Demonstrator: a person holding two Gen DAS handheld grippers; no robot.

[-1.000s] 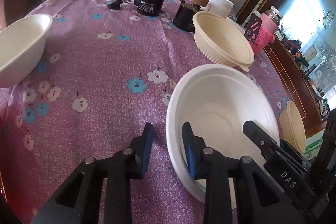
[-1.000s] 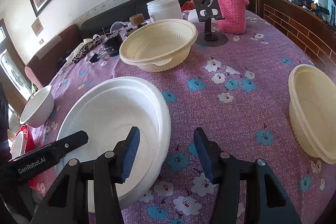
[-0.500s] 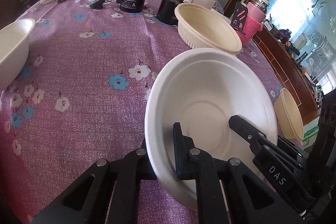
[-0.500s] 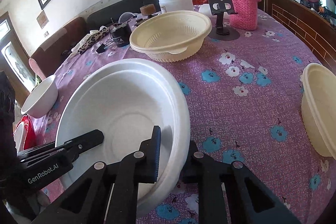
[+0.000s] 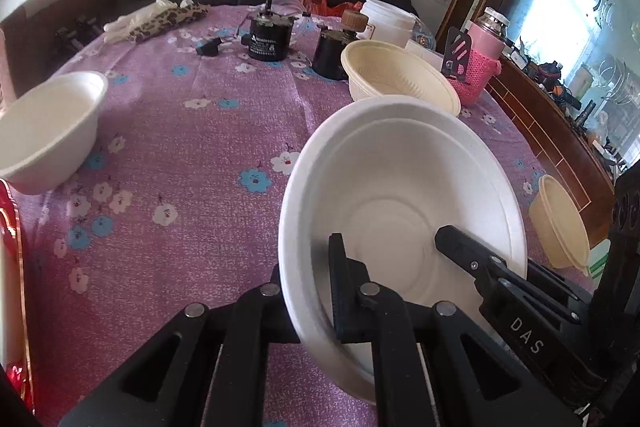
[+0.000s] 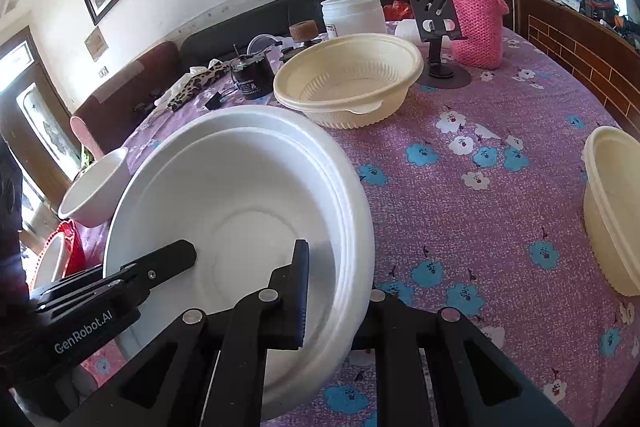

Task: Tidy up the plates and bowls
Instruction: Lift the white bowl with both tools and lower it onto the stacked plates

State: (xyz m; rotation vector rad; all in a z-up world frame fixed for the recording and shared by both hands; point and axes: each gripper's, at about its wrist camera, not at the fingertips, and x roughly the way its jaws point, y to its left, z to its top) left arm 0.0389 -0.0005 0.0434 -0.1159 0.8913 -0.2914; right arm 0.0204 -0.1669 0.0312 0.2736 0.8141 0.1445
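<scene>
Left gripper [image 5: 310, 285] and right gripper [image 6: 340, 291], jaws clamped on opposite rims of the white plate [image 5: 400, 195] (tilted above the counter [image 5: 192, 163]), cream bowl [image 5: 396, 83] just behind, another cream bowl [image 6: 612, 207] cut off at the right edge.

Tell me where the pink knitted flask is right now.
In the right wrist view the pink knitted flask stands upright at the table's far right edge, just right of the black phone stand and behind the ribbed cream bowl.
</scene>
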